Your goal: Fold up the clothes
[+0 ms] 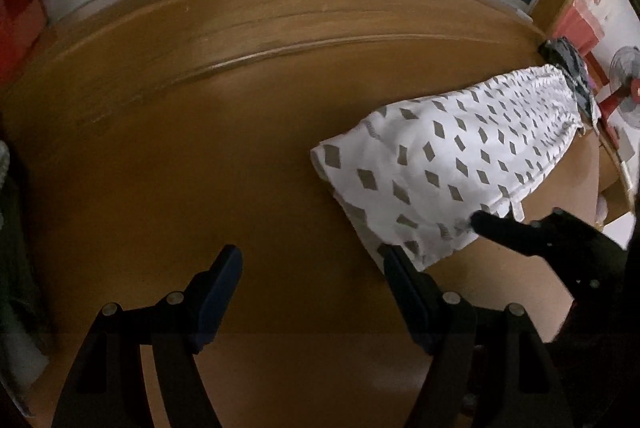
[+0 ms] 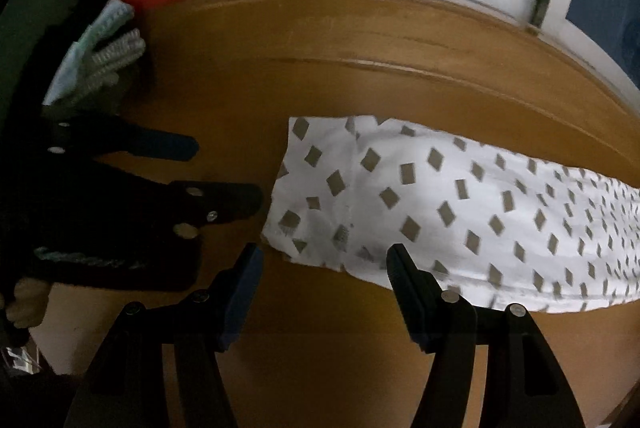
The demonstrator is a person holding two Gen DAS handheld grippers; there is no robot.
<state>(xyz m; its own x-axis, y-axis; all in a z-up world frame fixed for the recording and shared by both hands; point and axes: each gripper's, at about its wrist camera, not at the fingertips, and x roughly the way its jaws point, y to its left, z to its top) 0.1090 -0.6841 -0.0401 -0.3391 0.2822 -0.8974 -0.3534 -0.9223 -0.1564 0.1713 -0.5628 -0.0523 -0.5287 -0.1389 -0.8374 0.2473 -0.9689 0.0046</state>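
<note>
Now the white garment with grey diamonds (image 2: 440, 203) is seen stretched out as a long narrow strip on the brown table (image 2: 320, 67), its long axis running from its near-left end away to the right in both wrist views. The right gripper (image 2: 324, 260) is held wide open with nothing between its fingers, right at the strip's near long edge, close to that left end. The left gripper (image 1: 312, 260) is likewise spread wide and empty, just off the strip's short left end, one finger nearly touching the cloth. The short end is thus flanked by both tools, the right one being set more squarely over the fabric. Whether this strip is a half-folded stage or a finished lay cannot be told. A pile of knitted cloth (image 2: 108, 55) is noted far left, well apart.
</note>
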